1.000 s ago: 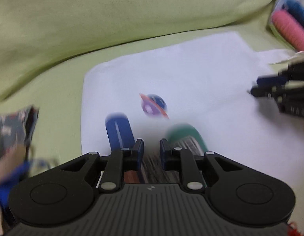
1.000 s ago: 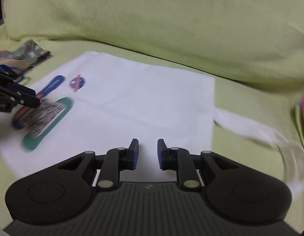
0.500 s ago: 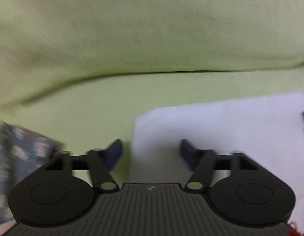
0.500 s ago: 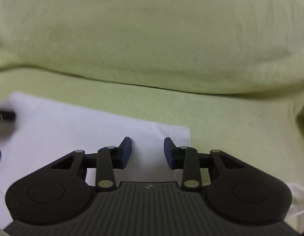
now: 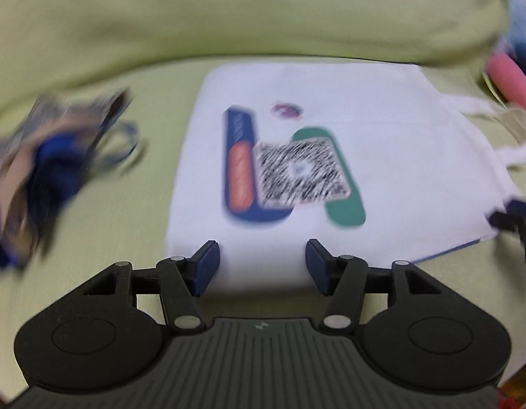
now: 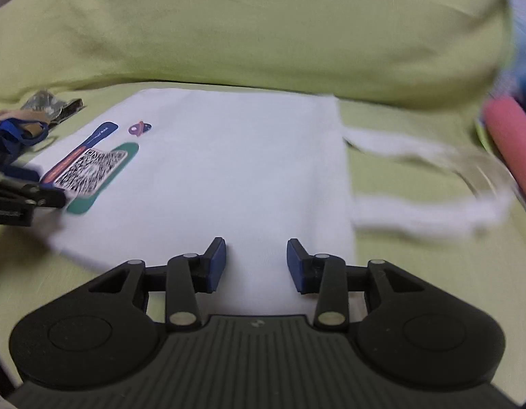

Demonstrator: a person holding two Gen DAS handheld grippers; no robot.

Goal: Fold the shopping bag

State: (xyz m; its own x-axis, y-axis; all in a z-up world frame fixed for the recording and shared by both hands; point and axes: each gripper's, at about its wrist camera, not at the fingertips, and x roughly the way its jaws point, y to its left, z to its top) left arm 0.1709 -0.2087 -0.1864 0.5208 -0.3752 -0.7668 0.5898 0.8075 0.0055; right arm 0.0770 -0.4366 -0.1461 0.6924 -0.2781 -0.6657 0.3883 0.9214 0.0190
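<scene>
A white shopping bag (image 5: 392, 156) lies flat on a green surface, with a blue, orange and green print and a QR code (image 5: 300, 170). It also shows in the right wrist view (image 6: 229, 170), its white handles (image 6: 416, 184) trailing to the right. My left gripper (image 5: 261, 267) is open and empty over the bag's near edge. My right gripper (image 6: 256, 262) is open and empty over the bag's near right part. The left gripper shows at the left edge of the right wrist view (image 6: 21, 191).
A big green cushion (image 6: 263, 27) rises behind the bag. A crumpled patterned cloth with blue straps (image 5: 51, 156) lies left of the bag. A pink roll (image 6: 511, 143) lies at the far right.
Both grippers opened wider and pulled back from the bag's far edge to its near edge, so the whole bag and its print are in view again.
</scene>
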